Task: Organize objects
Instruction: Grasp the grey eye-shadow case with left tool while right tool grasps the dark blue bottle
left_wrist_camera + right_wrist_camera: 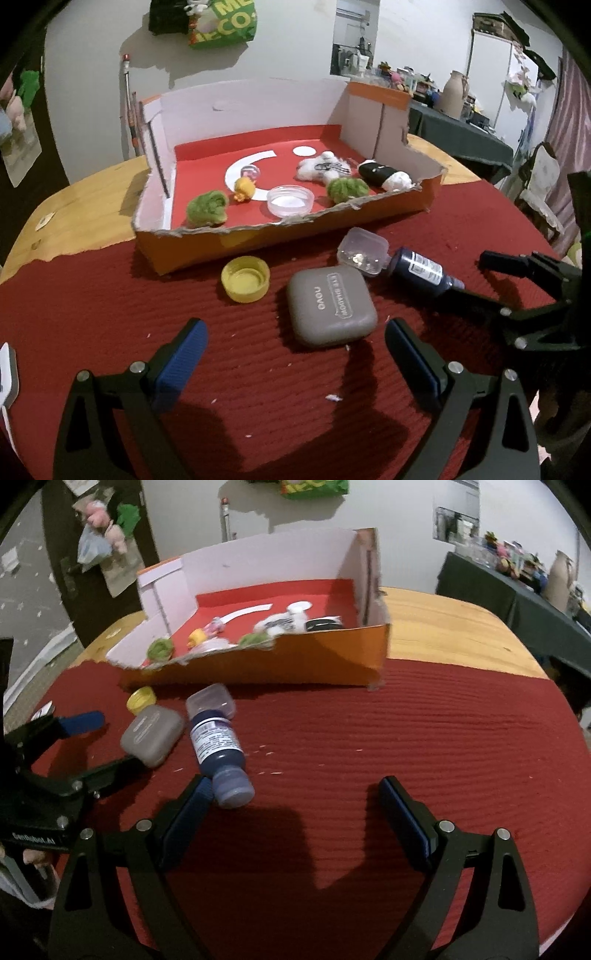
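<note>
A grey eyeshadow case lies on the red mat, just ahead of my open left gripper, whose blue pads flank its near end without touching. Beside it are a yellow cap, a small clear box and a dark blue bottle lying on its side. My right gripper is open and holds nothing; its left fingertip sits close to the bottle's cap. Behind them, the orange cardboard box holds green pompoms, a yellow toy, a clear dish and a white plush.
The red mat covers most of a round wooden table. A dark side table crowded with things stands at the back right, with a chair near the table's right edge. Bags hang on the wall.
</note>
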Tool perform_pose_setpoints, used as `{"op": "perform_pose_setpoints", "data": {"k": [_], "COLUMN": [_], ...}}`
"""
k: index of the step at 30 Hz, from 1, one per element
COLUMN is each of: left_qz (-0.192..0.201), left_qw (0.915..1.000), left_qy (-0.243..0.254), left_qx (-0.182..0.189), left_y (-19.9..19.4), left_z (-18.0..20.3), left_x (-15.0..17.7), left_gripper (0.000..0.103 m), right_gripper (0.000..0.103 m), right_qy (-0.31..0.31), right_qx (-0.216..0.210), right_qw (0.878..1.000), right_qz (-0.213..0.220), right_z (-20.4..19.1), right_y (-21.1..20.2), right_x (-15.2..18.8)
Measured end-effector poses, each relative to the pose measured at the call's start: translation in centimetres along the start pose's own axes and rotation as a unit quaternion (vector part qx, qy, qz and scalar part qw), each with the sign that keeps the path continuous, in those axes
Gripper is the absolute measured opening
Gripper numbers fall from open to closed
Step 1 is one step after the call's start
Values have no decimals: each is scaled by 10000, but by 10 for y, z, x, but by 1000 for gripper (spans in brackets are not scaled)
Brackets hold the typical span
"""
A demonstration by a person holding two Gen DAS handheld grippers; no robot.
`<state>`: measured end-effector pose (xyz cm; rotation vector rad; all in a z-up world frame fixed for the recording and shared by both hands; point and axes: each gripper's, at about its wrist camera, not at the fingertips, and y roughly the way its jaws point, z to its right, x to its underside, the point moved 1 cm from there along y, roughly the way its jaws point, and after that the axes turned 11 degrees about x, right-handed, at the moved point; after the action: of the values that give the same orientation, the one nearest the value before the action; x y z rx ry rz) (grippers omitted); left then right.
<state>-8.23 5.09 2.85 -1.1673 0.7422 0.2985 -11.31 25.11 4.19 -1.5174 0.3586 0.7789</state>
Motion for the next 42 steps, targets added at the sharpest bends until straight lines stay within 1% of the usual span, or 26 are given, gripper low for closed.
{"op": "perform_pose_setpoints", "data": {"k": [6, 8, 12, 17, 20, 23, 26, 28, 31, 34, 36, 37, 42], "left_qz": [-164, -239, -239, -293, -301, -287, -250, -237, -269, -298, -288, -286, -307], "left_qw": [9999, 9997, 9997, 9994, 9995, 9996, 9996, 9995, 9992, 9988, 9986, 9985, 9976], "left_qy": [3, -59, -87, -77, -6, 70, 128, 183, 236, 232, 201, 194, 308], "left_qx": [9, -25, -74, -150, -79, -43, 74, 127, 195, 310, 401, 429, 545], "left_y": [12, 15, 10, 6, 5, 6, 6, 6, 8, 11, 11, 12, 15], "left_z": [1, -3, -10, -17, -15, -12, -9, -7, -6, -6, -7, -7, -1], "left_x": [-4, -4, -3, 0, 1, 0, -3, -5, -6, -8, -9, -10, -14], "left_gripper": [98, 98, 99, 99, 99, 98, 98, 93, 89, 79, 75, 75, 73], "right_gripper": [92, 92, 92, 92, 92, 92, 92, 92, 91, 85, 77, 76, 59], "right_qy": [87, 93, 3, -207, -375, -644, -872, -990, -1082, -1161, -1226, -1263, -1440], "right_qx": [-293, -331, -390, -550, -814, -825, -898, -873, -840, -845, -869, -886, -948], "right_qw": [9995, 9994, 9992, 9983, 9959, 9944, 9920, 9911, 9903, 9894, 9885, 9879, 9850], "right_qz": [-15, -4, 13, 12, -102, -136, -167, -191, -225, -210, -183, -176, -112], "right_z": [8, 9, 7, 0, -7, -16, -20, -22, -21, -22, -23, -25, -30], "right_y": [-3, -4, -6, -6, -2, 0, 2, 6, 11, 12, 13, 13, 15], "right_x": [2, 2, 2, 1, -2, -4, -7, -9, -11, -13, -14, -14, -16]}}
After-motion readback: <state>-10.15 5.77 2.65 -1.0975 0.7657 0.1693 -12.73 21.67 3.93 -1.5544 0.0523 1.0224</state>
